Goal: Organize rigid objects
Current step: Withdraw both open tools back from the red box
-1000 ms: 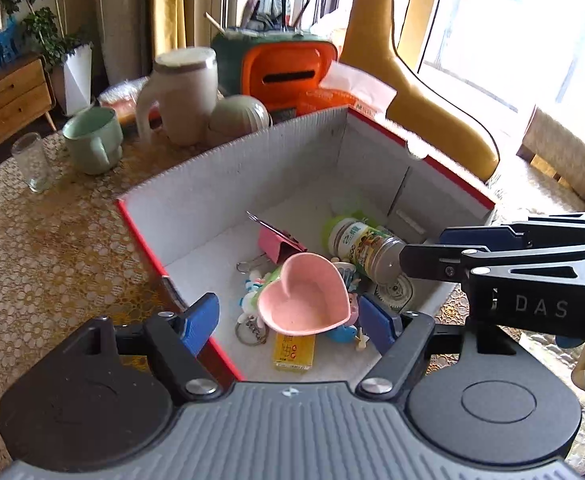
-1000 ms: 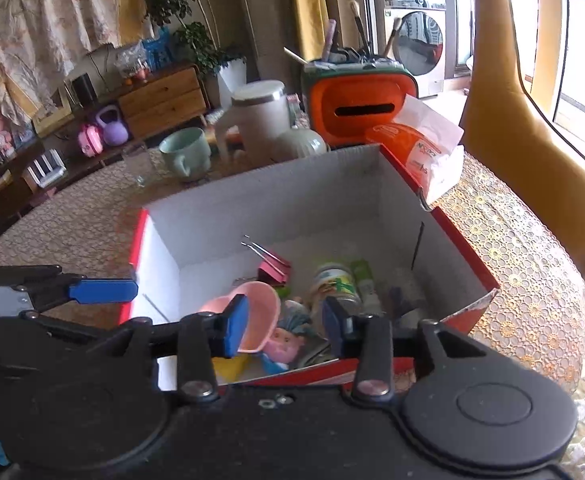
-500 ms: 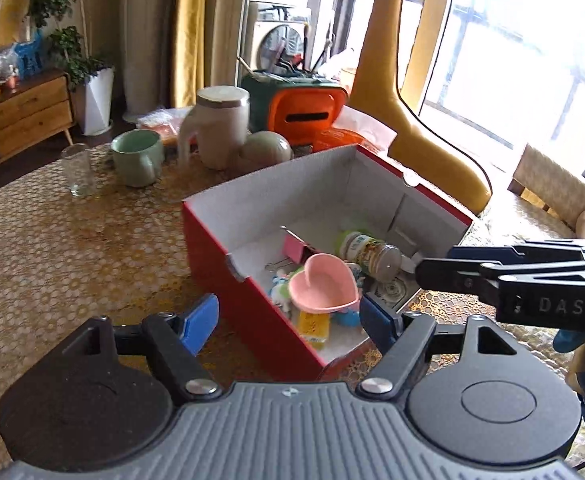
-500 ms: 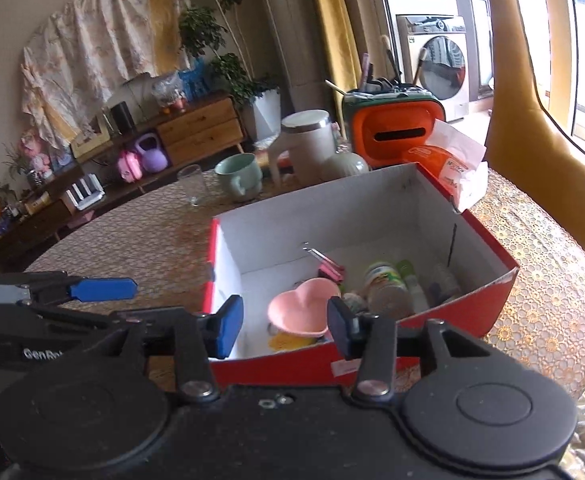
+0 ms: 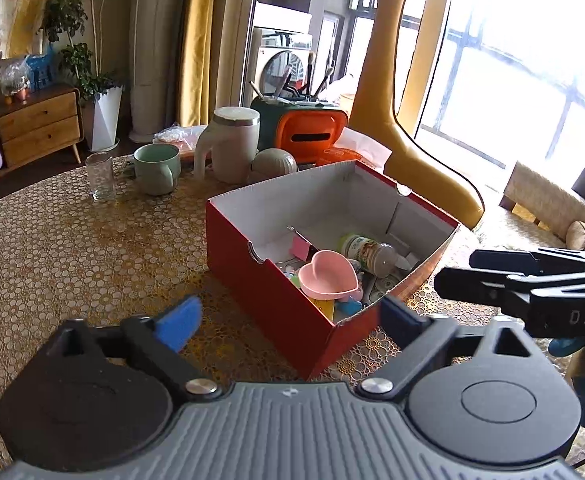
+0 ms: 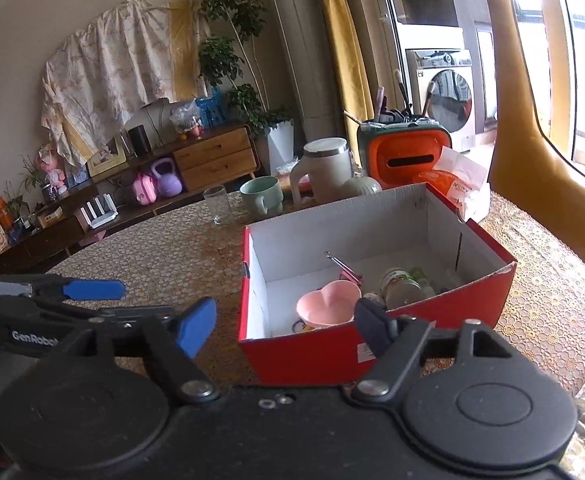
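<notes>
- The left gripper [image 5: 288, 320] is seen with its jaws opening, nothing between them; it hovers short of the box.
- The right gripper [image 6: 284, 326] is likewise opening and empty, at 3 o'clock of the left one.
- The red box [image 5: 260, 280] rests on the patterned table [image 5: 72, 248], with a pink heart bowl [image 5: 328, 276] at its near end.
- At 1 o'clock of the bowl a small jar [image 5: 366, 250] lies on its side; at 11 o'clock a pink clip [image 5: 300, 246] is seen.
- The bowl is judged light, stiff and smooth; a hold across its rim is advised.
- At 12 o'clock, beyond the box, a white mug [image 5: 230, 144] stands.
</notes>
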A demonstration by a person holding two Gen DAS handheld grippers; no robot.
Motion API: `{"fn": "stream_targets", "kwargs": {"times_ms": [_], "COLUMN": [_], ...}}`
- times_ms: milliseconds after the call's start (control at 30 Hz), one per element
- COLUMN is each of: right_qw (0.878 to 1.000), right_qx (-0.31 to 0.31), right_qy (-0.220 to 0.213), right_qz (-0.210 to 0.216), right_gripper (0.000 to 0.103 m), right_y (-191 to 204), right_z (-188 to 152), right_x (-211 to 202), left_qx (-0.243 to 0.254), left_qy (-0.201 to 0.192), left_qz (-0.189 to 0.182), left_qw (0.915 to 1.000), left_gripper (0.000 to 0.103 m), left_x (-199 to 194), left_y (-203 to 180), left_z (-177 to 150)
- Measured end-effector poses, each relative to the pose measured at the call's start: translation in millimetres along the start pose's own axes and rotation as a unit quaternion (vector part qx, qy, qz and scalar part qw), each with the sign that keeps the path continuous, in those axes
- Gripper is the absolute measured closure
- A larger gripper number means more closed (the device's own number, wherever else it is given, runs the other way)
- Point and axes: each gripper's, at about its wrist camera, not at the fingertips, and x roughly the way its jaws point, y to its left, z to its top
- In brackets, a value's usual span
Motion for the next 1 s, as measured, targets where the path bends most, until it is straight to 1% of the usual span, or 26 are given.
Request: {"fn": "stream_targets", "kwargs": {"times_ms": [33,167,200,233,267,433,633,733,900,1000], "right_qw": [1.000,1.000,1.000,0.999,0.999,0.999,0.999,0.999,0.999,0.999], "right_qx": [-0.002,-0.003,-0.003,-0.003,-0.003,-0.008,0.003,0.007,0.011,0.014], "right_qy": [-0.002,-0.017,-0.023,-0.031,-0.038,-0.045,-0.043,-0.039,-0.034,-0.030], "right_qz": [-0.002,-0.002,-0.004,-0.005,-0.004,-0.016,-0.020,-0.021,-0.018,-0.020], "right_gripper": [0.021,0.012,0.006,0.002,0.000,0.000,0.000,0.000,0.000,0.000], "right_y": [2,5,6,7,8,11,8,7,7,8], "right_z": [-1,-5,-6,-7,-9,-17,-25,-28,-33,-35], "right_x": [-1,-9,-11,-15,-18,-27,-31,-32,-30,-29], "left_qx": [-0.001,-0.002,-0.002,-0.002,-0.001,-0.002,0.003,0.000,0.006,0.001], "left_qy": [-0.003,-0.006,-0.006,-0.006,-0.006,-0.011,-0.023,-0.023,-0.020,-0.017], "left_qz": [-0.001,-0.006,-0.005,-0.005,-0.004,-0.008,-0.011,-0.013,-0.002,0.002], "left_qw": [1.0000,1.0000,1.0000,1.0000,1.0000,0.9999,0.9997,0.9996,0.9998,0.9999], "left_gripper": [0.002,0.000,0.000,0.000,0.000,0.000,0.000,0.000,0.000,0.000], "left_x": [-2,-8,-9,-9,-10,-15,-20,-21,-19,-18], "left_y": [0,0,0,0,0,-1,-2,0,0,1], "left_z": [-1,-5,-6,-7,-8,-14,-20,-22,-24,-27]}}
